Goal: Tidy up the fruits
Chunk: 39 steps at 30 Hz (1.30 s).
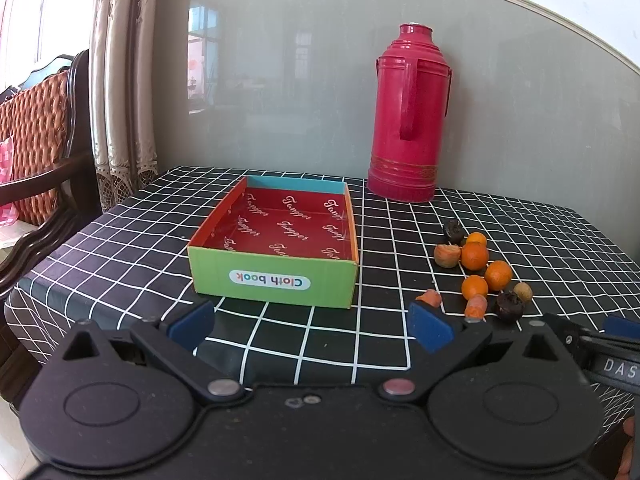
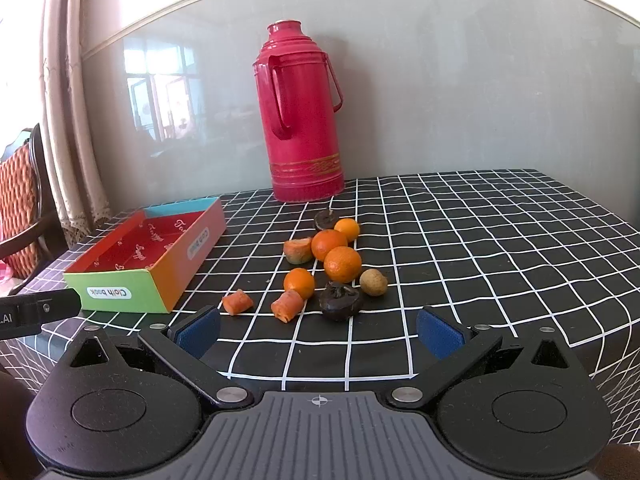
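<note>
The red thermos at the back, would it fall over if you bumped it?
Probably, if bumped near the top: the red thermos stands tall and narrow on the checked tablecloth. A low push would likelier slide it. Its weight depends on contents, which cannot be seen.

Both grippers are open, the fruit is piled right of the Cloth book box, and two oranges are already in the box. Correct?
Not quite: the box holds nothing; the left wrist view shows only its bare red lining. All the oranges lie on the tablecloth in the pile right of the box. The left gripper and right gripper are open.
</note>
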Available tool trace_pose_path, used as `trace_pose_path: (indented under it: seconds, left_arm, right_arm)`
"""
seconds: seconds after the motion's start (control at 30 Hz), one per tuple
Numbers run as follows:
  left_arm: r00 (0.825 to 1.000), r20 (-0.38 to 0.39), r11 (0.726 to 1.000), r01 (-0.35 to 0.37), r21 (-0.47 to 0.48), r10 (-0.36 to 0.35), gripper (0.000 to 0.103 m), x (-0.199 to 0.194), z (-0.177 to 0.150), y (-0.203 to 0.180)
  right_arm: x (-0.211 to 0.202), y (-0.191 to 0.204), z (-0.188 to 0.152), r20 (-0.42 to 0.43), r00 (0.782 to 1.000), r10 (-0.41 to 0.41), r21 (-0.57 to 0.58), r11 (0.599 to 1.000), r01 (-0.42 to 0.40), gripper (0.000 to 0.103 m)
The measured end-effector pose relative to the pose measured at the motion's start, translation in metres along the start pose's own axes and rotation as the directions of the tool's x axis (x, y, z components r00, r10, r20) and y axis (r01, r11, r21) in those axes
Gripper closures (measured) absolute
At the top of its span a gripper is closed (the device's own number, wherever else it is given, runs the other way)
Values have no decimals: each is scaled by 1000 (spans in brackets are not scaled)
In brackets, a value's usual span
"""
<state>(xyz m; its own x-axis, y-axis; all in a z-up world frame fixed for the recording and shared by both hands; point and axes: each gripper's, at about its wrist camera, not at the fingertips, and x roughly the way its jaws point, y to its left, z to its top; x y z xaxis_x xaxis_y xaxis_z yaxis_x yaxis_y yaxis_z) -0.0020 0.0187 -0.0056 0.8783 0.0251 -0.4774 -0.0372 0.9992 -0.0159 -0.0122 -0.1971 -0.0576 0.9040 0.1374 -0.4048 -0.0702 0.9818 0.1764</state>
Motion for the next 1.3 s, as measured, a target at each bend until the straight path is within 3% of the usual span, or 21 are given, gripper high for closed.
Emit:
trace_pose_path:
  seconds: [0.47,0.73,1.03,1.3]
  left_arm:
    - [1000,10,999,18,29,-18,6,0,2,-5]
    - [997,29,990,67,122,-71,6,4,5,-19]
    - [984,41,941,152,301,-173,9,18,0,-50]
    - [974,-12,896,211,390,-225,13,56,-5,-79]
  right_arm:
    - [-2,-4,1,10,1000,-5,22,1000,5,0]
    - [-11,-18,4,49,998,-26,101,995,21,0]
    - [-26,-47,6,95,992,-87,203,977,66,0]
    - [-34,-65,5,105,984,-142,254,961,112,0]
